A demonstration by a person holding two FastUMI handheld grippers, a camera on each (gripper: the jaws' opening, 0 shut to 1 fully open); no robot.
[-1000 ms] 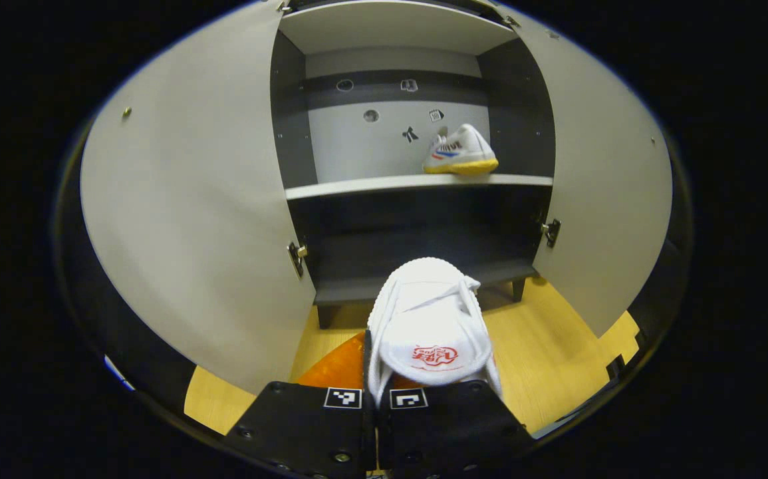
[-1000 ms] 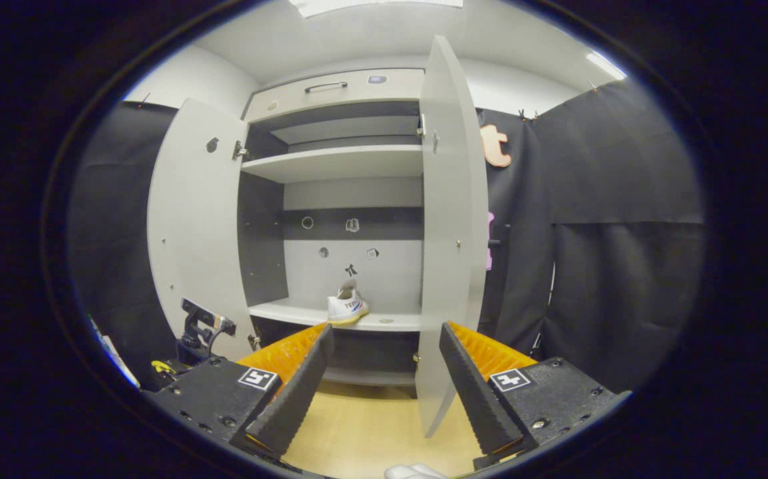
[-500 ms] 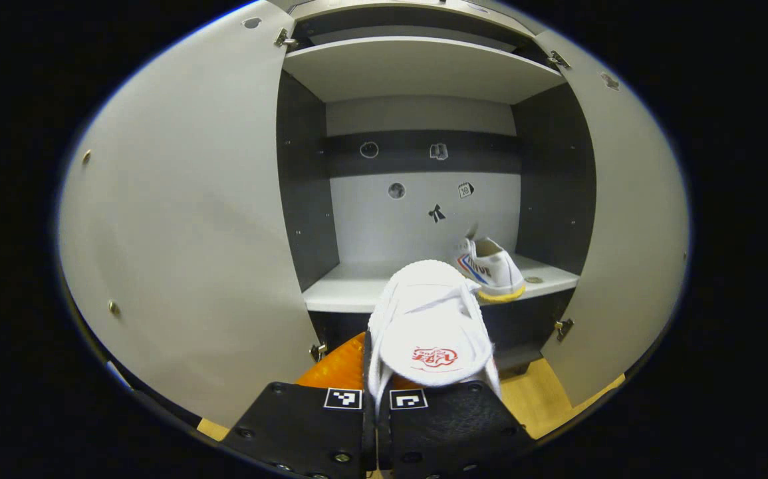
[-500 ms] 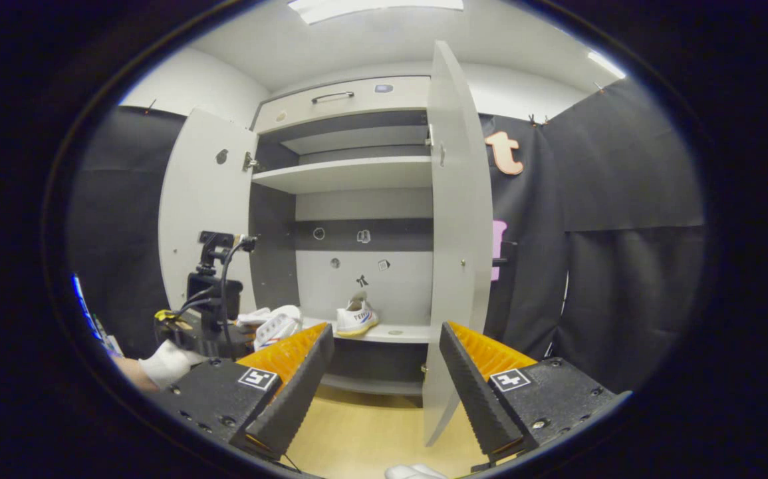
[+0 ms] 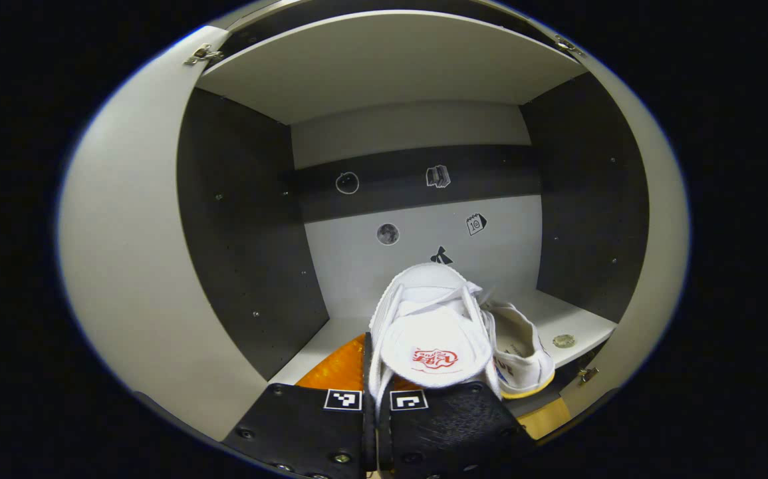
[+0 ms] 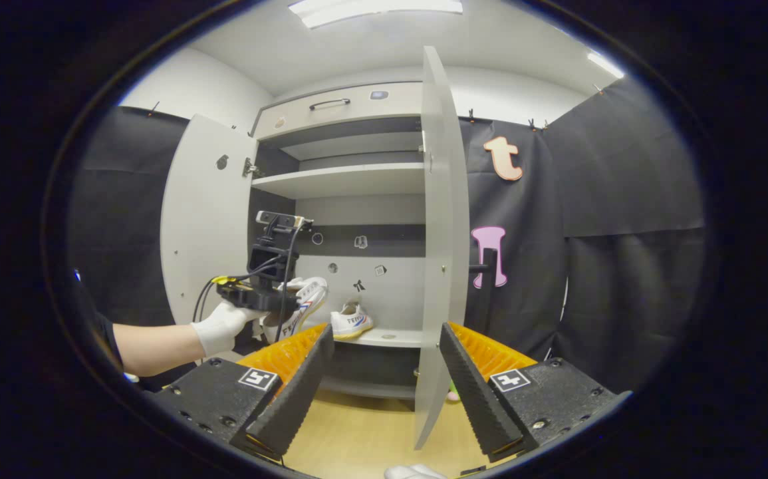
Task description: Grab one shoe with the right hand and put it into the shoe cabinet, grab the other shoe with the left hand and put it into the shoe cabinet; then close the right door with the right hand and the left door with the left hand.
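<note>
left gripper [image 5: 377, 399] clamps 2nd shoe [image 5: 433, 326] at shelf [image 5: 583, 326], prob. not down; 1st shoe [image 5: 523, 352] in; right gripper [image 6: 380, 379] wide, doors left.

Bright ceiling strip light [image 6: 374, 8], dim cabinet interior [image 5: 251, 219], sharp focus, heavy fisheye edge distortion

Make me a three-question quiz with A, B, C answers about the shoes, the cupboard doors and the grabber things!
1. Where is the shoe that nobody holds?
A. On the floor
B. On the cabinet's shelf
C. On top of the cabinet

2. How many white shoes are there?
A. One
B. Two
C. Three

3. How are the right gripper fingers?
A. Spread open, empty
B. Shut on a shoe
C. Shut on a door

Answers:
1 B: it rests on the shelf.
2 B: one on the shelf, the other shoe in the left gripper.
3 A: a wide gap shows between them.
</note>
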